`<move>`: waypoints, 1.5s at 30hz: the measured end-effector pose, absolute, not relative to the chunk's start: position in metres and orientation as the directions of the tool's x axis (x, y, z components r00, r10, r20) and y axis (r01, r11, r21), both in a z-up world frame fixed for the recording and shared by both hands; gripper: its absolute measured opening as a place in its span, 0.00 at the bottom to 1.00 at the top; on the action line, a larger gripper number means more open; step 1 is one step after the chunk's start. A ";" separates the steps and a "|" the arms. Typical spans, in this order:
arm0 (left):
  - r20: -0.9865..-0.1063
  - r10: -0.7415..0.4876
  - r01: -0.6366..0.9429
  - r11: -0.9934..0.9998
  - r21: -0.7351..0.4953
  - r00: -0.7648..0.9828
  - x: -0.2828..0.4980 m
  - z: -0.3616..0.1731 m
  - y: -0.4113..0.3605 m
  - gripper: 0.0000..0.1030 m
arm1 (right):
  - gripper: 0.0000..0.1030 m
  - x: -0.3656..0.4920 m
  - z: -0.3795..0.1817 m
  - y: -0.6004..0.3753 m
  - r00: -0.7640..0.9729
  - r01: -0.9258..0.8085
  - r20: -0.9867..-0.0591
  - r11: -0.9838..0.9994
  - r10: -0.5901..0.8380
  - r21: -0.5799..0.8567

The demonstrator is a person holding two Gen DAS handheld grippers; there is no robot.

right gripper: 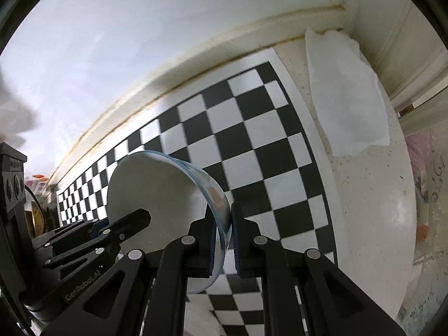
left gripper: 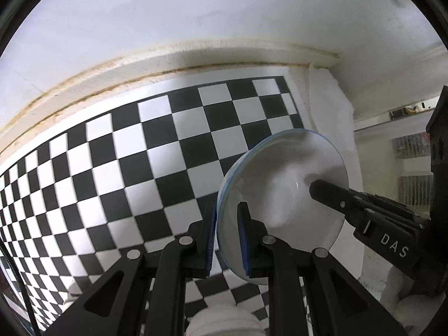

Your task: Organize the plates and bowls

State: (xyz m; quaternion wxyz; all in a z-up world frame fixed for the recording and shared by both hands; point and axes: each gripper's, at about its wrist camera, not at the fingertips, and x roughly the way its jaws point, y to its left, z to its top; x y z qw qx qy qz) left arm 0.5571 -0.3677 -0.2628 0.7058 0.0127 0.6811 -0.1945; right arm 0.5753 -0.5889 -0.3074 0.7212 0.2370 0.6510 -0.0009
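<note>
My left claw (left gripper: 227, 235) and right claw (right gripper: 223, 238) are both clenched on opposite rims of one white bowl (left gripper: 282, 196), held tilted in the air above the checkered mat (left gripper: 117, 168). Beyond the bowl the black-and-white mat covers most of a speckled white counter (right gripper: 372, 196), where a white paper sheet (right gripper: 344, 98) lies past the mat's far corner. Farther back, a stained pale ledge (left gripper: 112, 70) meets a plain white wall (left gripper: 196, 8).

Your left gripper (left gripper: 227, 233) and right gripper (right gripper: 224, 240) point steeply down, side by side, jaws clamped.
</note>
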 end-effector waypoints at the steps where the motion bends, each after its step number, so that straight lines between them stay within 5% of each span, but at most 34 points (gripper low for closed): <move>1: -0.965 -0.261 0.293 0.923 -0.248 0.006 0.552 -0.257 -0.363 0.13 | 0.11 0.571 -0.299 -0.586 0.161 0.304 -0.937 0.888 0.309 0.345; 20: -0.955 -0.285 0.313 0.917 -0.248 0.079 0.426 -0.188 -0.291 0.13 | 0.11 0.446 -0.204 -0.516 0.225 0.220 -0.920 0.903 0.321 0.369; 45: -0.978 -0.194 0.288 0.935 -0.208 -0.076 0.376 -0.272 -0.270 0.13 | 0.11 0.374 -0.299 -0.483 0.044 0.266 -0.936 0.899 0.349 0.348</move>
